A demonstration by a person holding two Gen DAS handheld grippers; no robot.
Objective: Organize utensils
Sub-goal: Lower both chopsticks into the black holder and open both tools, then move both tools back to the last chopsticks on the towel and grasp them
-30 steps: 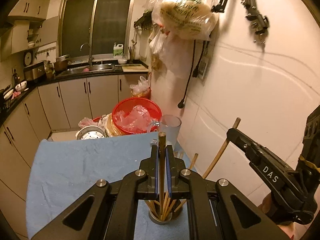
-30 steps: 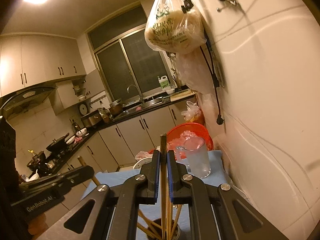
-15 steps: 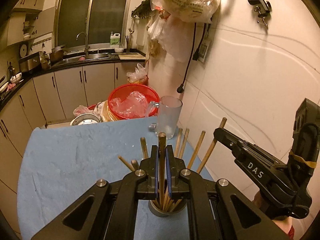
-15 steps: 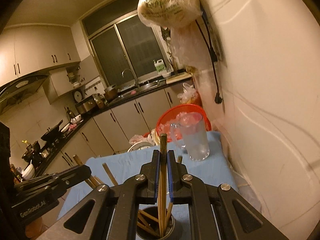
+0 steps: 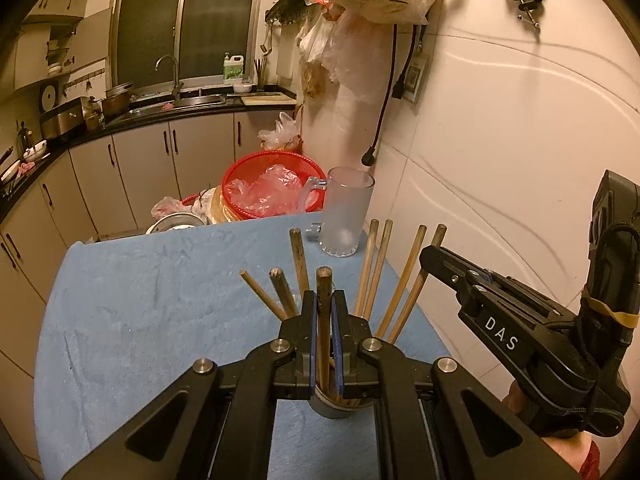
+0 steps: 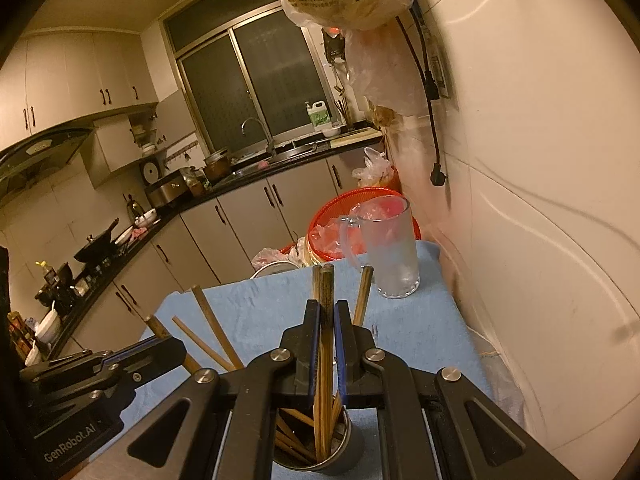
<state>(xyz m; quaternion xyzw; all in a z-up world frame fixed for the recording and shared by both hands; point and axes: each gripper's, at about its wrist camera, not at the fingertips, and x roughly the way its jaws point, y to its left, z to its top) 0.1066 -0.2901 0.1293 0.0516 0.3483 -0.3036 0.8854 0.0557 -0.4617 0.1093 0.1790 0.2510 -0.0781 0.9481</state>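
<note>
- Chopsticks (image 5: 298, 264) stand fanned in a metal cup (image 6: 320, 456) on the blue-clothed worktop (image 5: 160, 300).
- Left tongs (image 5: 324, 308) – clamped on one chopstick.
- Right tongs (image 6: 327, 320) – clamped on another pair, ends in the cup.

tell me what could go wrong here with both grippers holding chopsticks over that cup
Both the left gripper and right gripper are shut on wooden chopsticks standing in the small round metal cup. Pulling sideways could tip the cup. The other chopsticks fan out loosely and may snag the fingers. The frosted glass mug stands nearby and could get knocked.
</note>
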